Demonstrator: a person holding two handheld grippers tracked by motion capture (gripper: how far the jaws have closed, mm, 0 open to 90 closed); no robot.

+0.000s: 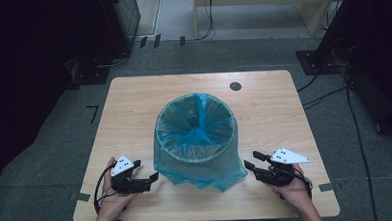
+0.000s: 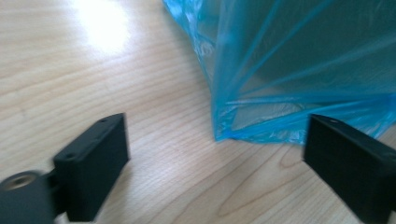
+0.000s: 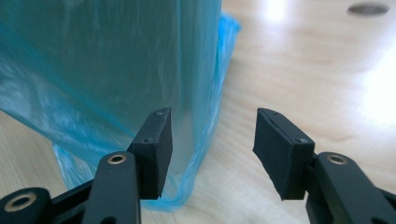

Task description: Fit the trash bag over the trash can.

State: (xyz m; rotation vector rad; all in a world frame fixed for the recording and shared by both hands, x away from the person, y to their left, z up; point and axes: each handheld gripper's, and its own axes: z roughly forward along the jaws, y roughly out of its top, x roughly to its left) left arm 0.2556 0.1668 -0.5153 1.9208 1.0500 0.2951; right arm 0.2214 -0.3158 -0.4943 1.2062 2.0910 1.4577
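A round bin lined with a translucent blue bag stands mid-table; the bag hangs down its outside to the tabletop. My left gripper rests at the bin's lower left, open wide, with bare wood and the bag's bottom hem ahead of its fingers. My right gripper sits at the bin's lower right, open. In the right gripper view the bag's skirt hangs just beyond the gripper, and its lower edge reaches into the gap without either pad pressing on it.
The light wooden table has a dark round hole near its far right edge. Grey floor surrounds it, with cables at the right, dark equipment at both sides and pale wooden furniture behind.
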